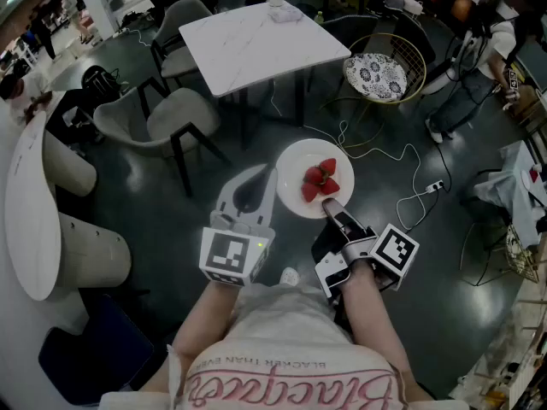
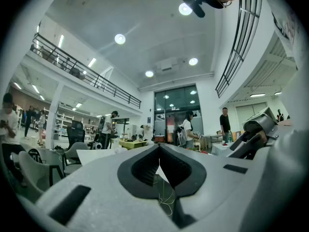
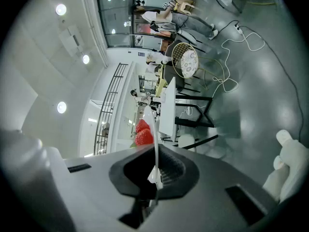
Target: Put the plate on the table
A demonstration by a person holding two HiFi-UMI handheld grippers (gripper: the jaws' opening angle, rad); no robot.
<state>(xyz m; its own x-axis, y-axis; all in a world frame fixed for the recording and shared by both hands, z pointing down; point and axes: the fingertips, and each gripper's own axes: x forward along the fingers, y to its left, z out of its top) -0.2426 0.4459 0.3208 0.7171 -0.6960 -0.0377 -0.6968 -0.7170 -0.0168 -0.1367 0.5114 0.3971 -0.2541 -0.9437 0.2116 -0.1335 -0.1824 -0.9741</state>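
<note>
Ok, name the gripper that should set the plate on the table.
Right: the right gripper is shut on the plate rim; the left gripper is shut beside it, empty.

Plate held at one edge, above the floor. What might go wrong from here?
The right gripper pinches the plate by one rim only, so it may tip or slip. The strawberries lie loose on it and might roll off if it tilts. Chairs stand by the table and might catch the plate.
</note>
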